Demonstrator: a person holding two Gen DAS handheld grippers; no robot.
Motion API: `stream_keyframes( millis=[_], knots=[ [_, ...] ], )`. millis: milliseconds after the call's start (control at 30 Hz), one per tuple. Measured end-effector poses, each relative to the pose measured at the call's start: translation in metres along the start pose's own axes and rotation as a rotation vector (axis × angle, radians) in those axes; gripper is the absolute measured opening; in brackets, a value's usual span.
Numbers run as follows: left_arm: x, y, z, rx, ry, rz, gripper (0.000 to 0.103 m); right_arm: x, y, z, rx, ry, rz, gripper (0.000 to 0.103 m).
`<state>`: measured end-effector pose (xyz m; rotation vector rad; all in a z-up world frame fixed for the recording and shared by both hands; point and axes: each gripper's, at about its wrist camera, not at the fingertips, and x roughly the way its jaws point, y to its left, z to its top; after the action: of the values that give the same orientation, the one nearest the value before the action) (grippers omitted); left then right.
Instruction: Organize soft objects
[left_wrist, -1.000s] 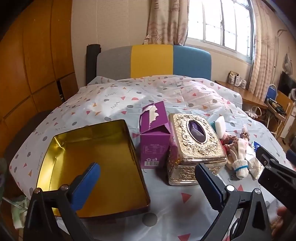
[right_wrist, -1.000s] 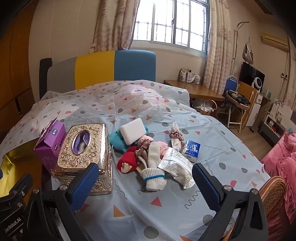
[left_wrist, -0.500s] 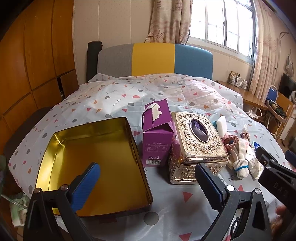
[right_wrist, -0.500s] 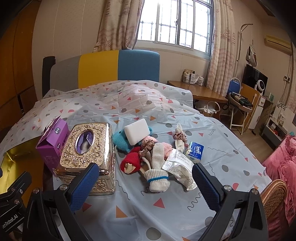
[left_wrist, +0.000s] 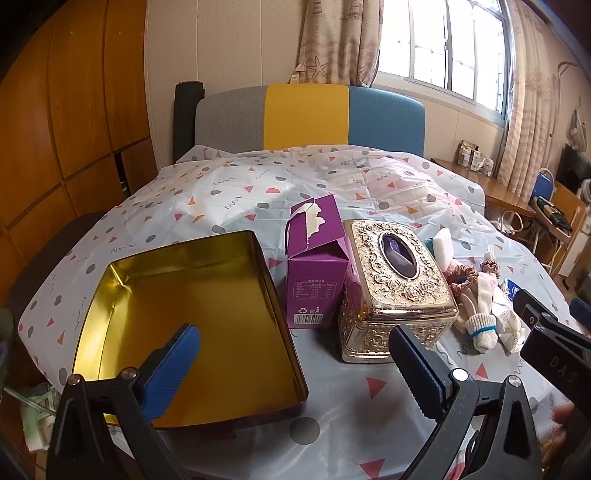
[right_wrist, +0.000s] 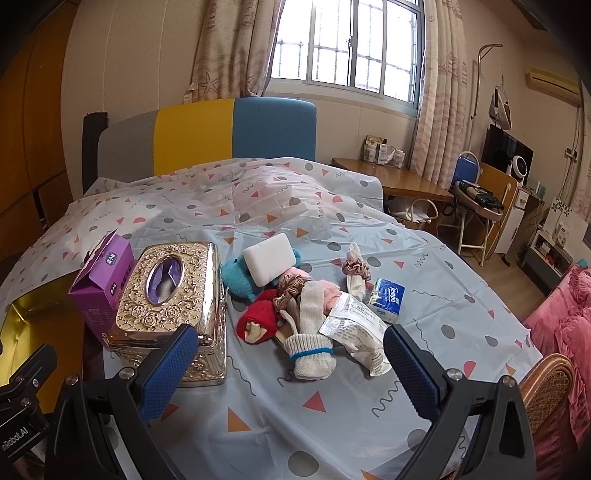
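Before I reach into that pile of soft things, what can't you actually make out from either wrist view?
- Teal plush: right wrist view, partly covered by the white sponge; shape unclear.
- Soft pile: left wrist view, mostly hidden behind the gold tissue box.
- Gold tin: right wrist view, cut off at the left edge.
- Foil packet print: too small to read.
- Purple carton contents: hidden by its walls.

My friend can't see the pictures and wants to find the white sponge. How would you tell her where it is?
Start at the shiny gold tissue box on the patterned sheet. Just right of it lies a heap of soft things, and at its far end a fluffy teal toy. The sponge leans on that toy: a plain white block with rounded corners, the only smooth item among the fuzzy ones.
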<state>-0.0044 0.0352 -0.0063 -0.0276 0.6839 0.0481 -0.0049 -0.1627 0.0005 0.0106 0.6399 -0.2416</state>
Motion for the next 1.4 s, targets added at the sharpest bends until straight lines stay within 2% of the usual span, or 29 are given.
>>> stream_keyframes(
  millis=[733, 1100, 1233, 1400],
  knots=[
    [0.001, -0.008, 0.0, 0.027, 0.012, 0.004, 0.103, 0.005, -0.02, 0.003, 0.04, -0.002, -0.013, 0.102],
    [0.006, -0.018, -0.003, 0.053, 0.034, -0.011, 0.103, 0.017, -0.055, 0.013, 0.123, 0.011, -0.024, 0.102],
    [0.009, -0.023, -0.004, 0.062, 0.053, -0.057, 0.103, 0.026, -0.078, 0.018, 0.204, 0.029, 0.005, 0.102],
    [0.014, -0.039, -0.005, 0.13, 0.098, -0.183, 0.103, 0.05, -0.115, 0.024, 0.339, 0.065, 0.045, 0.103]
  ],
)
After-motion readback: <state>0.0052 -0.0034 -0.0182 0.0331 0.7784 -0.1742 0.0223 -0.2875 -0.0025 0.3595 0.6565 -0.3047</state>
